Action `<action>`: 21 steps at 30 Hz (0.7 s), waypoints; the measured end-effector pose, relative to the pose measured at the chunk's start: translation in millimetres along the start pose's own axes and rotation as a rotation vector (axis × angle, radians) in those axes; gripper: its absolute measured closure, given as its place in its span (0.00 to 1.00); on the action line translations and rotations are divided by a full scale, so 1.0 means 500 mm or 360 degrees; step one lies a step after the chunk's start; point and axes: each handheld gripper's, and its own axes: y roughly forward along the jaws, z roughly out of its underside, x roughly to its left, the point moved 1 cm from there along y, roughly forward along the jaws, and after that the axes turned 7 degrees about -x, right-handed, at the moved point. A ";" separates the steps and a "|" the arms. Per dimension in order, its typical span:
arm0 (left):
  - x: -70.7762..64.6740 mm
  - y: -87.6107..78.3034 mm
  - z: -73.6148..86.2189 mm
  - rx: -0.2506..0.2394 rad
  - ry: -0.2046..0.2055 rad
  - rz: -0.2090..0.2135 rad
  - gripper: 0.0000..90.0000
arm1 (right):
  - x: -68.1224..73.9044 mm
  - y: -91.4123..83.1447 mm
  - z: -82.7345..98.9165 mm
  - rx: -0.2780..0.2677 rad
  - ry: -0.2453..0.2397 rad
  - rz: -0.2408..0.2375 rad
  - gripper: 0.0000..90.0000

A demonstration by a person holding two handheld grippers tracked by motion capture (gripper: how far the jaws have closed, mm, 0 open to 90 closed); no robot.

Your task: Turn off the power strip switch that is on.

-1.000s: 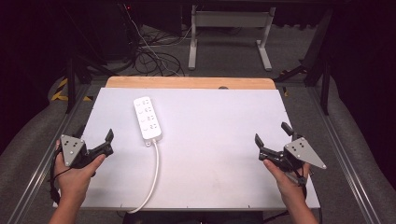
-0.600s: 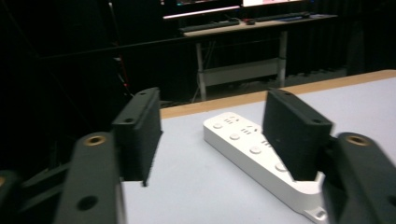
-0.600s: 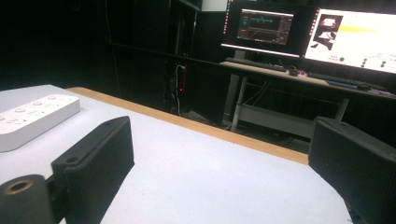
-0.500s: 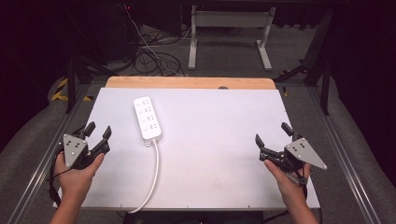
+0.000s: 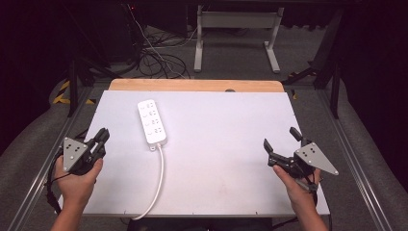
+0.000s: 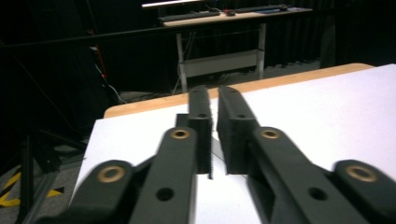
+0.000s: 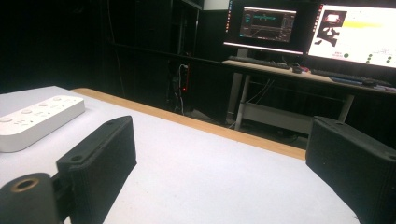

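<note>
Power strip, white with several rows of sockets, lies flat on the white bench at about ten o'clock from the bench's middle, its cord trailing toward six o'clock and over the near edge. Nothing holds it.

The left tool hovers at the bench's nine o'clock edge, just beside the strip but apart from it; its jaws have just been closing and now stand almost together with nothing between them, as the left gripper view confirms. The right tool waits at about four o'clock, well apart from the strip, its jaws spread wide and empty.

Trouble could come from the cord: if either tool lifts or slides the strip by its body, the hanging cord may drag, twist the strip, or catch on the bench edge. The smooth plastic shell could also slip from a pinch at its narrow end. With its jaws nearly closed, the left tool would only push the strip away.

No container is on the bench.
</note>
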 end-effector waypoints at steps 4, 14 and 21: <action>0.000 -0.002 -0.003 0.0026 0.0004 -0.0001 1.00 | 0.001 -0.001 0.000 0.0000 -0.0001 0.0002 0.10; -0.006 0.020 -0.009 0.0066 -0.0010 -0.0014 1.00 | 0.005 0.001 0.001 0.0012 -0.0012 -0.0006 0.09; -0.015 0.036 -0.020 0.0096 -0.0024 0.0000 1.00 | 0.004 -0.001 0.003 0.0016 -0.0006 -0.0012 0.09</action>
